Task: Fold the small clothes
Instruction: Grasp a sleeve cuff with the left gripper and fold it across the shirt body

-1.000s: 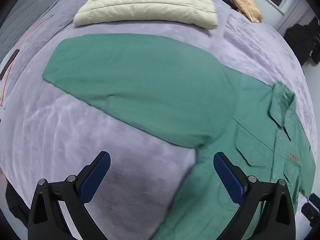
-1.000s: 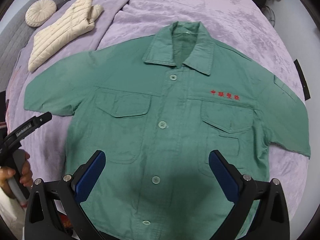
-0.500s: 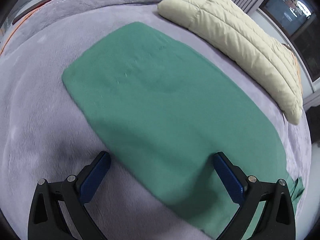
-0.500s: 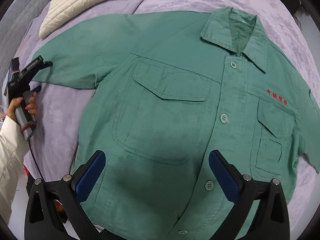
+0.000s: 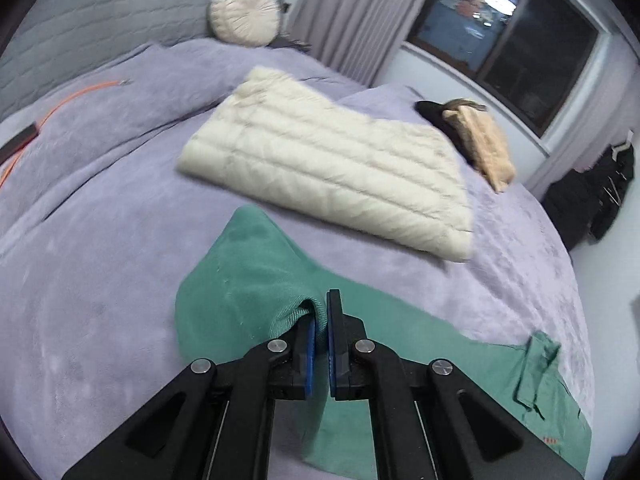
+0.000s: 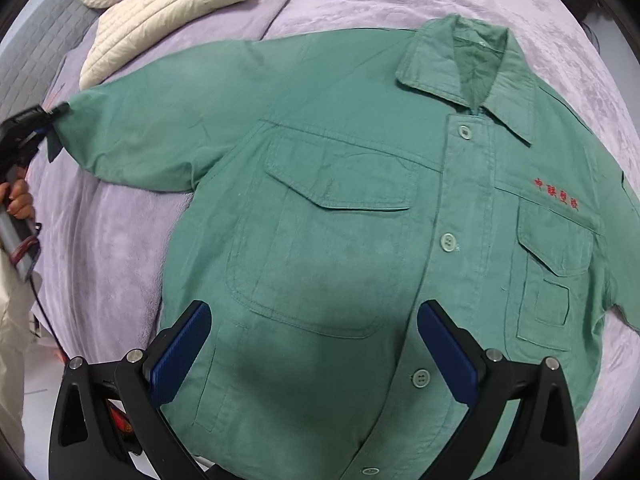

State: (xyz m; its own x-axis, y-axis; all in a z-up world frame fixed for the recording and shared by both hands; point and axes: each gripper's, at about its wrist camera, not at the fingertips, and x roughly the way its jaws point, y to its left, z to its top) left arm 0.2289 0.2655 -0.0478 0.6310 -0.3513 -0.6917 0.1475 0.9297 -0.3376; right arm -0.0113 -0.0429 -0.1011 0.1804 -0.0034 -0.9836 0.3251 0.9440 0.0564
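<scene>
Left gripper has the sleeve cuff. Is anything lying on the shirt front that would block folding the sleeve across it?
Nothing visible does. The left gripper is shut on the sleeve cuff, and the shirt front lies bare. The right gripper hovers open above it. The cream jacket lies apart from it.

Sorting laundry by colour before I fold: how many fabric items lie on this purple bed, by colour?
Green: 1, the green button-up work shirt
Cream: 2, the cream quilted puffer jacket and the cream round pleated cushion
Tan: 1, the tan folded garment
Black: 1, the black garment under it
Total: 5
</scene>
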